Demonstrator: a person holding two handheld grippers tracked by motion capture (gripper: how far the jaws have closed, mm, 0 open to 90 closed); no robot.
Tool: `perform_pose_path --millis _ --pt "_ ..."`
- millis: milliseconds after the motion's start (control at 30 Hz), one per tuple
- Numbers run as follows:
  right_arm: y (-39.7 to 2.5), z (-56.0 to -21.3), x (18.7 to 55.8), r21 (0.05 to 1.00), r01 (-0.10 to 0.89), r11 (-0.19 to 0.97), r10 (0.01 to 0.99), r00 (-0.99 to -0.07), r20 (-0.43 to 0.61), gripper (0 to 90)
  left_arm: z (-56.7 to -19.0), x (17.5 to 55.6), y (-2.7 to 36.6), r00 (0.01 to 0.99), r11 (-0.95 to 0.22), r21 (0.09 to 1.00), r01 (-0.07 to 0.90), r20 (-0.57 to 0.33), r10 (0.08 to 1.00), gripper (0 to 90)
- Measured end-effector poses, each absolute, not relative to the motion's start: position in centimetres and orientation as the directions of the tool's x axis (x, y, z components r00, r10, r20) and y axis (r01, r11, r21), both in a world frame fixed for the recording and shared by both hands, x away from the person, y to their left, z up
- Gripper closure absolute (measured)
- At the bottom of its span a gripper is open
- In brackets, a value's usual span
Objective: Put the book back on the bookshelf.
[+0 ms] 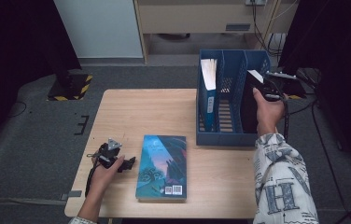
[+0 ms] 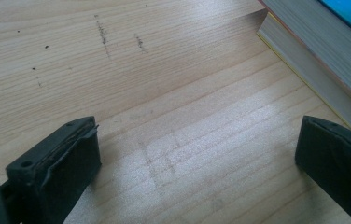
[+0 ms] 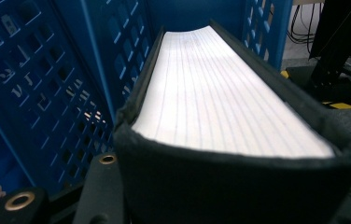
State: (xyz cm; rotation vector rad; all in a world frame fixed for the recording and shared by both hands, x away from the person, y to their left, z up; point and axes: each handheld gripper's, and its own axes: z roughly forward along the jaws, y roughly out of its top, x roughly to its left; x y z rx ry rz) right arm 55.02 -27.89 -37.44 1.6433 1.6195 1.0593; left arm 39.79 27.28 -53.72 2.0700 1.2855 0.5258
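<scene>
High view: a person works at a wooden tabletop (image 1: 164,112) with two hand-held grippers. The right hand-held gripper (image 1: 268,87) clamps a black book (image 1: 248,105) by its top, the book standing upright in the right-hand compartment of a blue file rack (image 1: 220,137) at the far right of the tabletop. The rack shows three compartments: the left one holds a blue book (image 1: 207,93) standing upright with its white pages up, and the middle one lies between the two books. A third book, with a teal cover (image 1: 162,165), lies flat near the front edge, well apart from the rack. Just to its left the left hand-held gripper (image 1: 126,164) rests low over the wood, jaws pointing toward the teal book and holding nothing. Beyond the tabletop are grey floor, a pale cabinet, cables, and a stand base with yellow and black stripes (image 1: 71,86). That makes three books, one rack, two grippers.

Left gripper view: the two black jaws stand wide apart over bare wood grain, with nothing between them. The teal book (image 2: 318,42) lies at the upper right, its page edges facing the camera, close to the right jaw but not touching it.

Right gripper view: the black book (image 3: 229,107) runs away from the camera, white page edges up, gripped at its near end. The rack's perforated blue walls (image 3: 57,79) stand on both sides.
</scene>
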Motion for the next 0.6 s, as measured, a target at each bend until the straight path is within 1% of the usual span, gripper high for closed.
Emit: perform_pose_path --millis 200,600 --pt "-27.8 -37.4 55.7 0.859 0.505 -0.080 0.992 -0.044 0.119 52.8 -53.7 39.8 27.3 0.442 -0.319 0.697 0.642 0.003 0.897 0.0" --pt "-27.7 -38.0 56.2 0.851 0.521 -0.073 0.994 -0.036 0.108 52.8 -53.7 39.8 27.3 0.445 -0.321 0.697 0.641 0.003 0.896 0.0"
